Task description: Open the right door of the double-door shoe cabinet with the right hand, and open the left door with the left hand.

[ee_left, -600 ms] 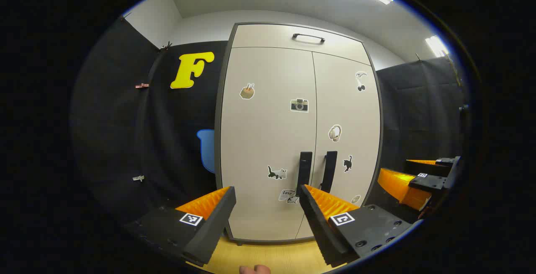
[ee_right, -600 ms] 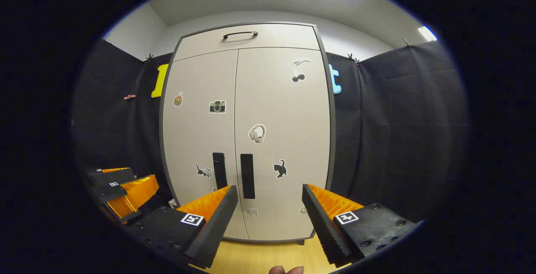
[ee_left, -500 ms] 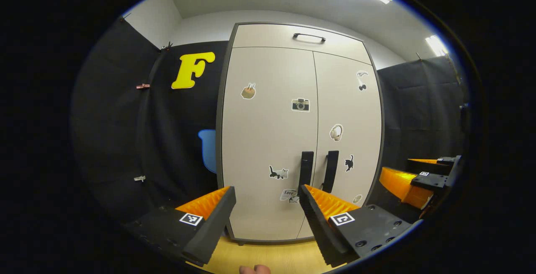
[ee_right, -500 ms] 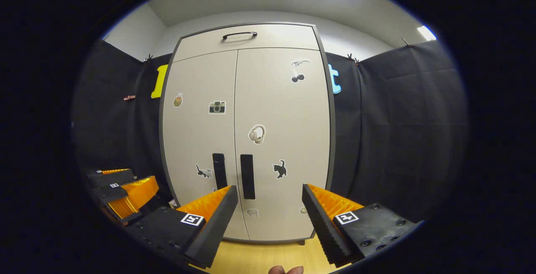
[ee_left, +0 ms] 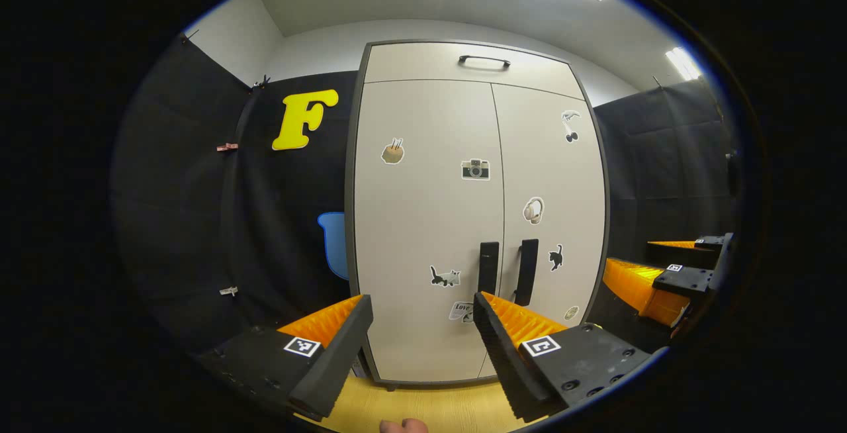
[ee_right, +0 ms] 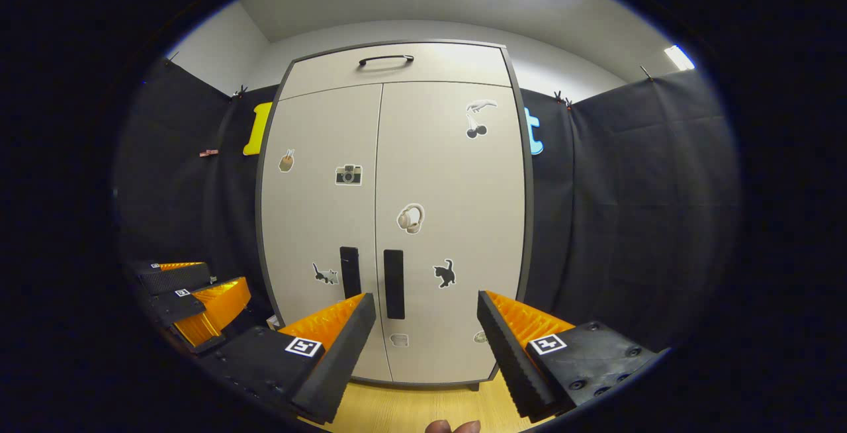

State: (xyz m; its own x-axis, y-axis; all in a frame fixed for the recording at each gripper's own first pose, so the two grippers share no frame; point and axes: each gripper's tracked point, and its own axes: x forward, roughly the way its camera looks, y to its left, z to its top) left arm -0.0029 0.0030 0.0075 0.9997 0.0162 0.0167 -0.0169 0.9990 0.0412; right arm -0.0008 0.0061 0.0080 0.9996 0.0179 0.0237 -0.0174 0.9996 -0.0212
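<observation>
A tall pale shoe cabinet [ee_left: 423,234] [ee_right: 450,175] with stickers stands ahead, both doors closed. Two black vertical handles sit side by side near the middle seam: the left door handle [ee_left: 488,267] [ee_right: 349,272] and the right door handle [ee_left: 527,271] [ee_right: 393,284]. My left gripper [ee_left: 422,314] is open, well short of the cabinet, its right finger overlapping the left handle's lower end in the left gripper view. My right gripper [ee_right: 427,310] is open too, with the right handle just above its left finger. Each gripper shows at the edge of the other's view: the right gripper [ee_left: 652,284], the left gripper [ee_right: 188,297].
A top drawer with a black bar handle [ee_left: 484,61] [ee_right: 386,59] sits above the doors. Black cloth walls flank the cabinet on both sides. Light wooden floor [ee_left: 423,406] runs under the grippers. A fingertip [ee_right: 452,427] shows at the bottom edge.
Both views have tilted slightly upward, so the cabinet and handles sit a little lower in the frames. Both grippers stay open and the doors stay closed.
</observation>
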